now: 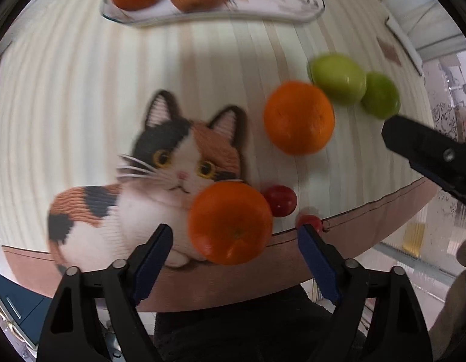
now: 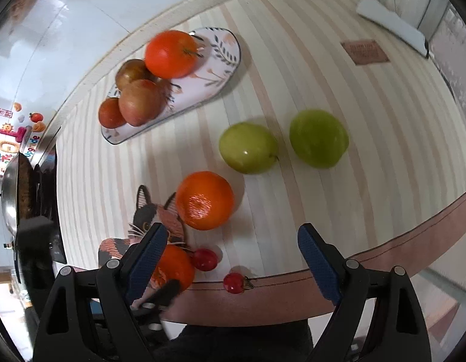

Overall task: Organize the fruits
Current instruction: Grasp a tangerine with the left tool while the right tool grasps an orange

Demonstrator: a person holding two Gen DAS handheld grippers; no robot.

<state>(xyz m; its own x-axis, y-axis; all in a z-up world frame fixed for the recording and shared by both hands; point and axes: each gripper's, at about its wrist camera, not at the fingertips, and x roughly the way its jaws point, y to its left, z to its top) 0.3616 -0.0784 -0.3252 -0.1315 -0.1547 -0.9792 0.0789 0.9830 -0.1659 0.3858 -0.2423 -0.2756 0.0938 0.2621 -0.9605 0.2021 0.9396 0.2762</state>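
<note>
Now we hold our left gripper (image 1: 234, 235) above the near orange (image 1: 230, 221). Its jaws are spread wide, and the orange sits between them, but the pads do not press it. Our right gripper (image 2: 233, 235) is spread wide too, with nothing in it. A second orange (image 2: 204, 200) lies just past the cat picture (image 1: 160, 166) on the striped mat (image 2: 338, 84). Two green apples (image 2: 248, 147) sit side by side — near that orange. Two small red fruits (image 2: 205, 258) (cherries, maybe) lie by the mat's edge. Far back, a plate (image 2: 221, 51) holds more fruit.
</note>
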